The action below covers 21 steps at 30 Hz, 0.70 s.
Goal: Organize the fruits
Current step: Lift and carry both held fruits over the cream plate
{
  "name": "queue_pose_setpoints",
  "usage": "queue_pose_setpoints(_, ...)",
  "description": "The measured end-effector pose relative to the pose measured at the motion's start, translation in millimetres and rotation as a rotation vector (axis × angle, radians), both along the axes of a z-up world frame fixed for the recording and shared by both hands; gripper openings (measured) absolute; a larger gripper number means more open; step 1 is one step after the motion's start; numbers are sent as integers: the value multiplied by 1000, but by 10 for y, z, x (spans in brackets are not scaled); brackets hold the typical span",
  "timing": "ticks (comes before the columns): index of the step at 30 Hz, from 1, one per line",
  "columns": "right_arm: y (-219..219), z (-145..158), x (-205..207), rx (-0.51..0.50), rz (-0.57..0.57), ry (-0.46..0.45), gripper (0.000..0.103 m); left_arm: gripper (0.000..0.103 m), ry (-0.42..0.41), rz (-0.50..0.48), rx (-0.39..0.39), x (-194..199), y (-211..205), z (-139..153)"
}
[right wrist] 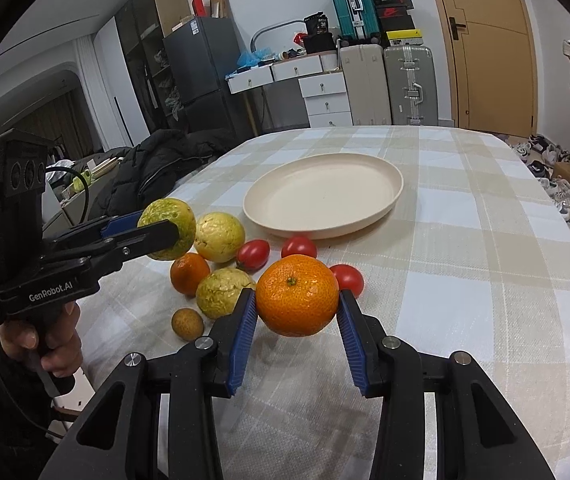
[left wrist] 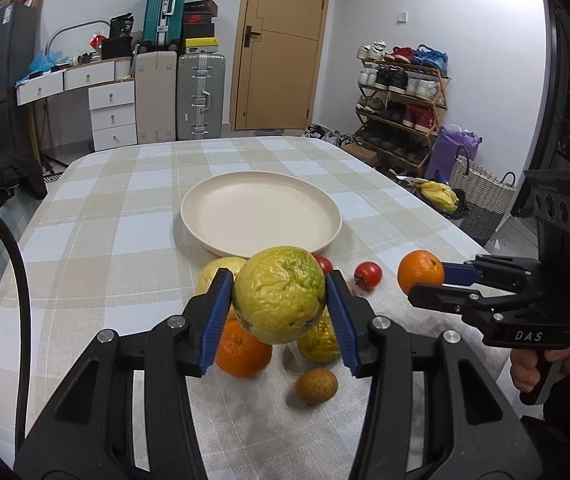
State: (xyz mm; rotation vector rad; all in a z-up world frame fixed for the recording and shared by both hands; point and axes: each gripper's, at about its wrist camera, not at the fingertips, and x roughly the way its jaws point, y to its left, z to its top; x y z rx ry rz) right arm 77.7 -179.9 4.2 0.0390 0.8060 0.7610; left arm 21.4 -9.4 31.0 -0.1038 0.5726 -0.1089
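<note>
Legibly, "GenRobot.AI" left claw (right wrist: 167, 226) clenching wrinkled fruit (right wrist: 169, 228), "DAS" right claw (left wrist: 425, 282) gripping orange (left wrist: 420, 272).

Matt plate (right wrist: 389, 194); woven cloth (right wrist: 485, 280) (checked); wrinkled guava (left wrist: 279, 294) skin.

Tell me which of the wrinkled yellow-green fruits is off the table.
The wrinkled yellow-green fruit clamped in the left gripper; the other two rest on the checked tablecloth.

both wrist views look close, downward, sharing the plate (left wrist: 261, 204).
</note>
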Motion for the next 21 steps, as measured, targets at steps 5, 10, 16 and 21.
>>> queue_pose_setpoints(5,-7,68,98,14,-15,-8,42,45,-10,29,2,96,57,57)
queue_pose_setpoints(10,13,149,217,34,-24,-16,42,45,-16,57,-1,212,103,117)
queue_pose_setpoints(16,75,193,338,41,-26,-15,42,45,-17,81,-11,358,188,152)
queue_pose_setpoints(21,124,213,435,50,-30,-10,42,45,-7,97,-18,521,242,129)
